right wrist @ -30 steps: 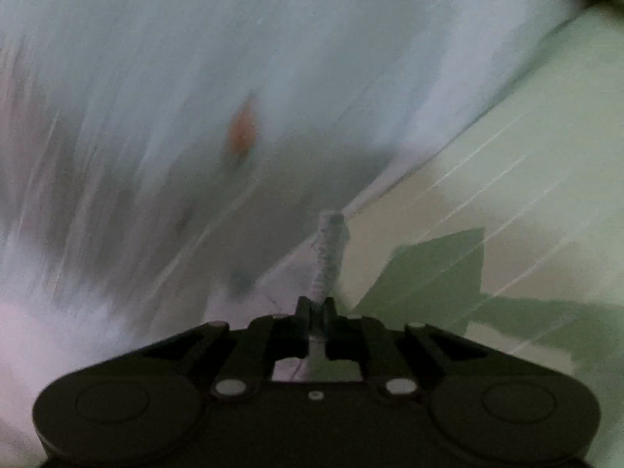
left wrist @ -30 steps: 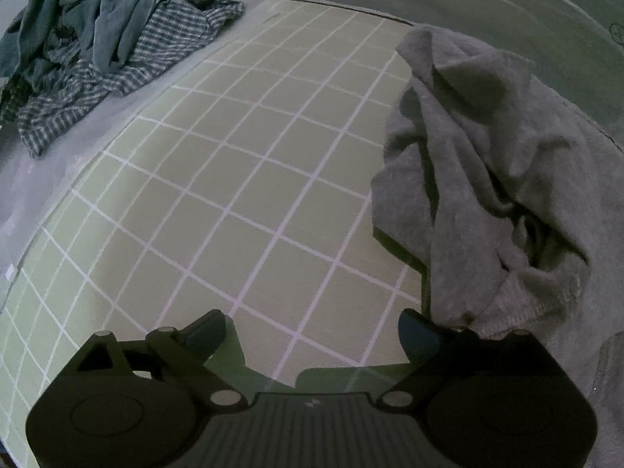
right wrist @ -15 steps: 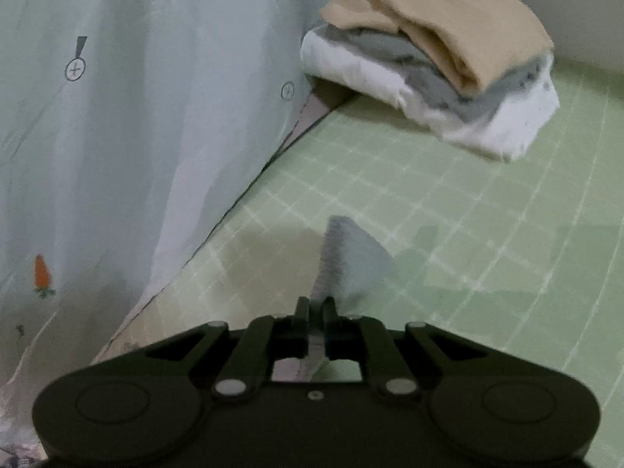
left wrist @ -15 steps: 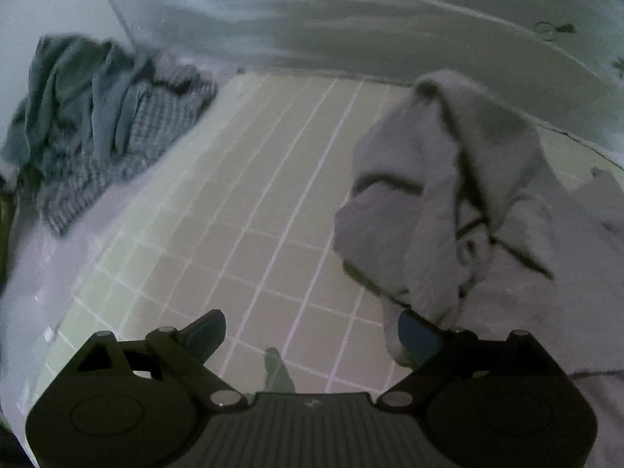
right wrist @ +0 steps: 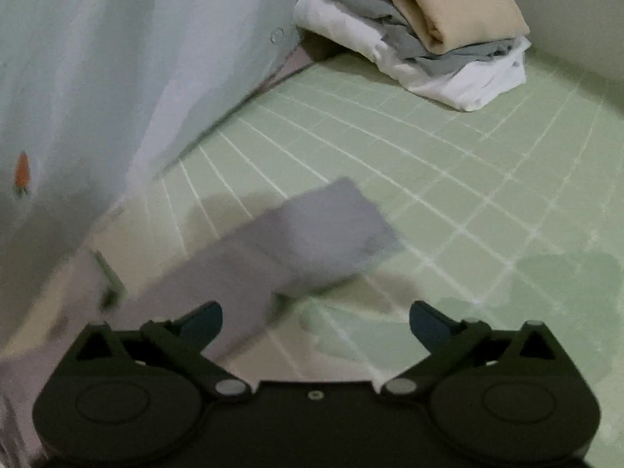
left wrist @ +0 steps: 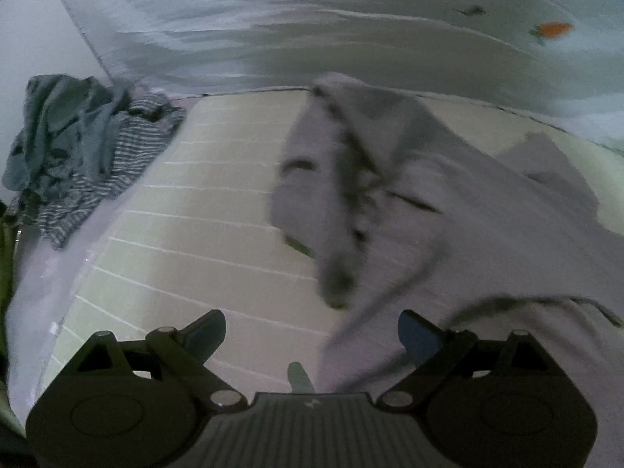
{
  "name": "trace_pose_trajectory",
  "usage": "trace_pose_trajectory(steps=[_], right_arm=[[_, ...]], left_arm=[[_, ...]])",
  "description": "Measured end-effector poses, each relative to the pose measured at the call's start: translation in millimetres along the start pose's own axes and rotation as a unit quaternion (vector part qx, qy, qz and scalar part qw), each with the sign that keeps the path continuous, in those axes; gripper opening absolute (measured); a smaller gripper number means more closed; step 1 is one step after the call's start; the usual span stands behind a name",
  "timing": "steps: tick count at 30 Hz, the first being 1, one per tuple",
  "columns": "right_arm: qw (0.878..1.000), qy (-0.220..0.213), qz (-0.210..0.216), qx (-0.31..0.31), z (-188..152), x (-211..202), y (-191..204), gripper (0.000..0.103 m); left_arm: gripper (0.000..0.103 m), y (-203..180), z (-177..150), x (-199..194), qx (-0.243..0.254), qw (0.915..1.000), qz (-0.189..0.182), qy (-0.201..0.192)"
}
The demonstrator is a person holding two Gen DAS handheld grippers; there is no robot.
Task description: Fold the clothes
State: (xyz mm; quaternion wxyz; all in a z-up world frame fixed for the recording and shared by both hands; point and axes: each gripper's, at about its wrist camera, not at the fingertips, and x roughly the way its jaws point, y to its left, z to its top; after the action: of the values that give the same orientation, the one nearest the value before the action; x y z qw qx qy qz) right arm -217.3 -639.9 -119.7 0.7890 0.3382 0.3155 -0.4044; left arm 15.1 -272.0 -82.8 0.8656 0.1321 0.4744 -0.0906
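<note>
A grey garment [left wrist: 409,202] lies crumpled and partly spread on the green grid mat [left wrist: 202,210], to the right of centre in the left wrist view. My left gripper [left wrist: 312,331] is open and empty, its right finger at the garment's near edge. In the right wrist view a grey sleeve [right wrist: 312,238] of the garment lies on the mat [right wrist: 468,179] ahead of my right gripper [right wrist: 316,319], which is open and empty just above the cloth.
A pile of unfolded clothes, teal and checked [left wrist: 85,156], sits at the mat's far left corner. A stack of folded clothes, tan on grey on white [right wrist: 421,27], sits at the far right corner. A pale sheet [right wrist: 97,97] hangs along the back.
My right gripper has opened and let go of the grey sleeve, which now lies on the mat. My left gripper has swung to the right, toward the grey garment.
</note>
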Motion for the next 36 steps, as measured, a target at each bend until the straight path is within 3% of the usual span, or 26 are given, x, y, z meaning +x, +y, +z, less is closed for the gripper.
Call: trace_pose_trajectory(steps=[2, 6, 8, 10, 12, 15, 17, 24, 32, 35, 36], right_arm=[[1.0, 0.011, -0.006, -0.012, 3.4, 0.4, -12.2, 0.103], [0.994, 0.026, -0.074, -0.077, 33.2, 20.9, -35.4, 0.103], [0.987, 0.026, -0.11, -0.117, 52.1, 36.8, -47.2, 0.103], [0.968, 0.031, -0.163, -0.188, 75.6, 56.9, -56.8, 0.103], [0.963, 0.02, -0.171, -0.21, 93.8, 60.0, -70.6, 0.103], [0.984, 0.011, -0.124, -0.126, 106.7, 48.2, -106.3, 0.103], [0.991, 0.013, -0.101, -0.082, 102.4, 45.0, -130.2, 0.103], [0.995, 0.01, -0.094, 0.012, 83.9, 30.1, -184.5, 0.103], [0.996, 0.002, -0.087, 0.037, 82.3, 23.3, -193.0, 0.103], [0.996, 0.009, -0.089, 0.027, 82.4, 28.9, -188.8, 0.103], [0.996, 0.01, -0.092, 0.018, 82.4, 30.7, -186.0, 0.103]], left_arm=[[0.095, -23.3, -3.8, -4.7, 0.01, 0.9999, -0.009, -0.002], [0.095, -86.2, -6.7, -10.1, 0.036, 0.9988, -0.031, -0.013], [0.095, -119.4, -6.2, -10.2, 0.055, 0.9972, -0.049, -0.013], [0.095, -156.4, -5.3, -14.6, 0.078, 0.9944, -0.069, -0.02], [0.095, -192.0, -5.2, -21.1, 0.101, 0.9899, -0.095, -0.028], [0.095, -241.3, -7.8, -25.9, 0.132, 0.9828, -0.126, -0.029], [0.095, -267.2, -8.9, -24.7, 0.147, 0.9786, -0.142, -0.023], [0.095, -339.0, -2.8, -8.6, 0.181, 0.9637, -0.196, -0.004], [0.095, -398.0, -2.5, 18.6, 0.196, 0.9518, -0.234, 0.029], [0.079, -409.8, -5.6, 16.0, 0.221, 0.9499, -0.221, -0.001], [0.064, -410.4, -5.0, 14.5, 0.227, 0.9471, -0.227, -0.007]])
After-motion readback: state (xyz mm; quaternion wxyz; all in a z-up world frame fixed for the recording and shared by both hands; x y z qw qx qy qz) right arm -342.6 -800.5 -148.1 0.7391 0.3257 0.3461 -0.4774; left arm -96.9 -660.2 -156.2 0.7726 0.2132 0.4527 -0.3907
